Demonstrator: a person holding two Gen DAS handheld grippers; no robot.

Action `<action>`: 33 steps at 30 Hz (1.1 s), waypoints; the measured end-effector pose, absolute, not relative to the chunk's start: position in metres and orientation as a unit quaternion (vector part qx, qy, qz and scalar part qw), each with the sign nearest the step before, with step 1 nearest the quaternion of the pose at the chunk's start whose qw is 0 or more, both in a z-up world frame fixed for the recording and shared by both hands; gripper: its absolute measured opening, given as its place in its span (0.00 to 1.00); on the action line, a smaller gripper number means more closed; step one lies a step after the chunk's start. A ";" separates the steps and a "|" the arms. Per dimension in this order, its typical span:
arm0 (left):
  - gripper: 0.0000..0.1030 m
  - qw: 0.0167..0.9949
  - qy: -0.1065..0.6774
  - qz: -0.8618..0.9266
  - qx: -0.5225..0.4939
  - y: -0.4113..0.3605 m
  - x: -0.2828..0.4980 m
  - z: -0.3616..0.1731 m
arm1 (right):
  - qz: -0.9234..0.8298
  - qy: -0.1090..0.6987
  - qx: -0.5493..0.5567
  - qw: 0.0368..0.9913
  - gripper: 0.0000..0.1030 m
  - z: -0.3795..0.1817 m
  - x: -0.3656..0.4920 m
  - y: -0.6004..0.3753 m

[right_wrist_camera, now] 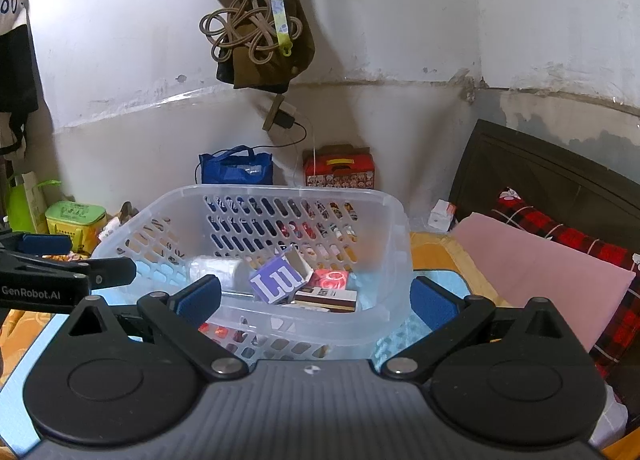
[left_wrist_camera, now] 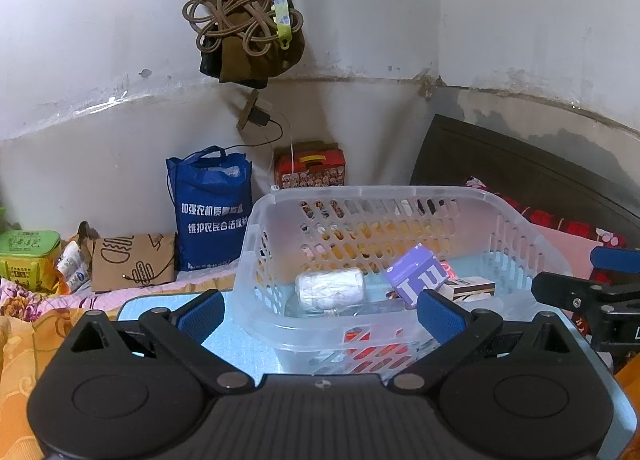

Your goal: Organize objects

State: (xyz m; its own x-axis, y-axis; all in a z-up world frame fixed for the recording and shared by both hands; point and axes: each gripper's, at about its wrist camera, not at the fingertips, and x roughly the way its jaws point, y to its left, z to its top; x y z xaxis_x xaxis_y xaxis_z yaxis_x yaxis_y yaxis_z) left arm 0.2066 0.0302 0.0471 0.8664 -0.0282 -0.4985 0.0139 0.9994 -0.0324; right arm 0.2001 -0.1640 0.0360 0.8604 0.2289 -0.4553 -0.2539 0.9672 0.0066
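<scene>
Beyond the jaws, against the wall: blue tote bag [left_wrist_camera: 212, 208], red printed carton [left_wrist_camera: 310, 167], brown paper bag [left_wrist_camera: 134, 262], green box [left_wrist_camera: 29, 256]. Above: hanging coiled cord [left_wrist_camera: 240, 16]. Right: pink folded cloth [right_wrist_camera: 536, 260].

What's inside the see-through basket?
In the basket: a white wrapped roll, a purple box, a red packet and a flat brown-and-white box. The purple box hides whatever is beneath it.
</scene>
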 end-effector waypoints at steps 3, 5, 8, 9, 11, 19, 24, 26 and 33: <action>1.00 0.966 0.259 -0.011 -0.012 0.030 0.206 0.047 | 0.124 0.233 -0.028 0.964 1.00 0.036 0.199 -0.163; 1.00 0.966 0.258 -0.014 -0.013 0.029 0.206 0.048 | 0.125 0.233 -0.029 0.964 1.00 0.036 0.199 -0.163; 1.00 0.966 0.258 -0.013 -0.013 0.031 0.206 0.047 | 0.124 0.235 -0.029 0.964 1.00 0.036 0.200 -0.163; 1.00 0.966 0.259 -0.012 -0.014 0.031 0.207 0.047 | 0.124 0.235 -0.029 0.964 1.00 0.036 0.200 -0.163; 1.00 0.966 0.260 -0.011 -0.016 0.032 0.207 0.047 | 0.124 0.235 -0.031 0.964 1.00 0.035 0.200 -0.161; 1.00 0.965 0.261 -0.016 -0.014 0.030 0.208 0.047 | 0.123 0.236 -0.031 0.963 1.00 0.035 0.199 -0.163; 1.00 0.965 0.260 -0.018 -0.010 0.028 0.208 0.046 | 0.123 0.237 -0.033 0.963 1.00 0.034 0.199 -0.164; 1.00 0.965 0.260 -0.019 -0.010 0.028 0.208 0.046 | 0.122 0.238 -0.033 0.963 1.00 0.033 0.199 -0.164; 1.00 0.971 0.239 -0.017 -0.003 0.026 0.203 0.051 | 0.120 0.240 -0.030 0.963 1.00 0.032 0.199 -0.167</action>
